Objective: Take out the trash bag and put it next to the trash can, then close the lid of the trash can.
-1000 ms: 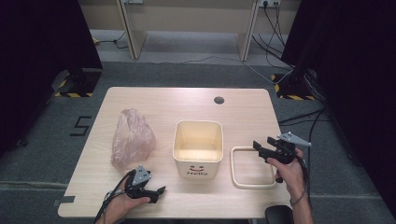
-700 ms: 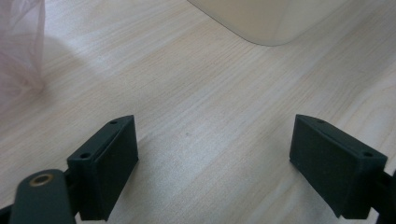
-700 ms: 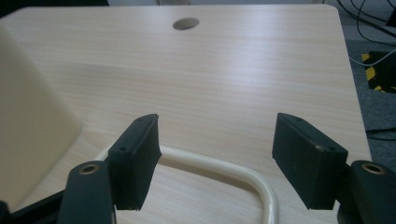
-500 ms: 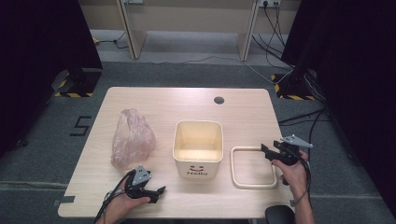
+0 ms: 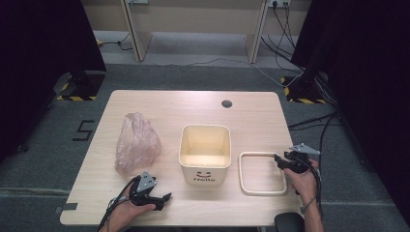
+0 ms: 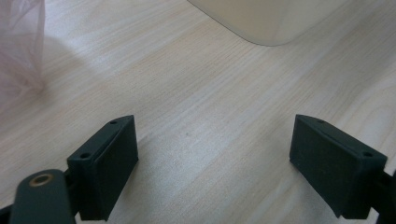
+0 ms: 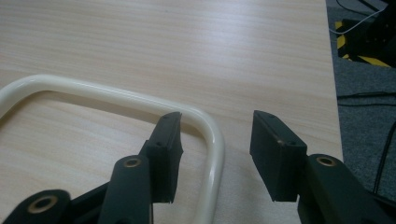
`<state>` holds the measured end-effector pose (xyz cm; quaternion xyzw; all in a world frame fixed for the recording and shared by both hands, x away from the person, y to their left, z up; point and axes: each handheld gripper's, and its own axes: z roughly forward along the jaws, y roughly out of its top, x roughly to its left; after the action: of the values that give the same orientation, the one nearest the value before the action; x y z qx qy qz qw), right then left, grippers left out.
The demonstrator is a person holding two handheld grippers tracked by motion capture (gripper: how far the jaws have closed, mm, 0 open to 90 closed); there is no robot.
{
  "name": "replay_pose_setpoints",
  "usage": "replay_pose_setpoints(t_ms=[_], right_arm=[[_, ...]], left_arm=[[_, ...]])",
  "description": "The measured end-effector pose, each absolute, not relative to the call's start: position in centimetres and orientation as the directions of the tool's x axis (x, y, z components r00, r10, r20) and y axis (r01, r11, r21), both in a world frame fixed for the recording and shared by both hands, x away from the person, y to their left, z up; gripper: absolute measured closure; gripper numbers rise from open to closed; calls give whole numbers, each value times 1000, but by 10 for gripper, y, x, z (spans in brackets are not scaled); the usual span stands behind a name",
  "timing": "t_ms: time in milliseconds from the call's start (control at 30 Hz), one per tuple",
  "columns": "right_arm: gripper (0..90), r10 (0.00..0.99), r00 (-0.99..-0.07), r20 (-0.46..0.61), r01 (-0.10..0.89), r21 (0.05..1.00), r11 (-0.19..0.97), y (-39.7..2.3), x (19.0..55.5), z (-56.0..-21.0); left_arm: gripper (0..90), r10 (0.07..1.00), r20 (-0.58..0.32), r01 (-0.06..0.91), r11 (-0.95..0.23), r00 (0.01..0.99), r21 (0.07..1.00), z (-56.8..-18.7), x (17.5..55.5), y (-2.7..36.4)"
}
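The cream frame point(image 5: 262, 173), a rounded-square ring, lies flat on the surface point(image 5: 169, 104) just right of the cream bin point(image 5: 205, 151) w/ the smiley face. Right hand-held gripper point(image 5: 278, 160) sits at the frame's right rail, near its far corner: jaws have just been closing, approx. half open, the rail between them, pads not yet pressing it. Left hand-held gripper point(image 5: 164, 197) rests near the front edge, left-front of the bin, jaws wide apart, nothing between. Pink plastic bag point(image 5: 137, 141) lies left of the bin.
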<state>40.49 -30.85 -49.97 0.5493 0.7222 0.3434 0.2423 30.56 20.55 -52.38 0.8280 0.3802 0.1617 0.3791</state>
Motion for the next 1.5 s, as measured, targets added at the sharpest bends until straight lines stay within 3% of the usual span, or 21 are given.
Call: replay_pose_setpoints(t_ms=[633,867,1500], right_arm=[[631,948,-318,-1,637,741,214,-298,408,-510],[780,946,-324,-23,624,747,232,-298,406,-510],[800,949,-308,-64,584,775,241,-301,402,-502]], left_arm=[[145,754,-20,508,-422,657,751,-524,305,205],[145,755,-20,508,-422,656,751,-524,305,205],[145,755,-20,508,-422,656,751,-524,305,206]])
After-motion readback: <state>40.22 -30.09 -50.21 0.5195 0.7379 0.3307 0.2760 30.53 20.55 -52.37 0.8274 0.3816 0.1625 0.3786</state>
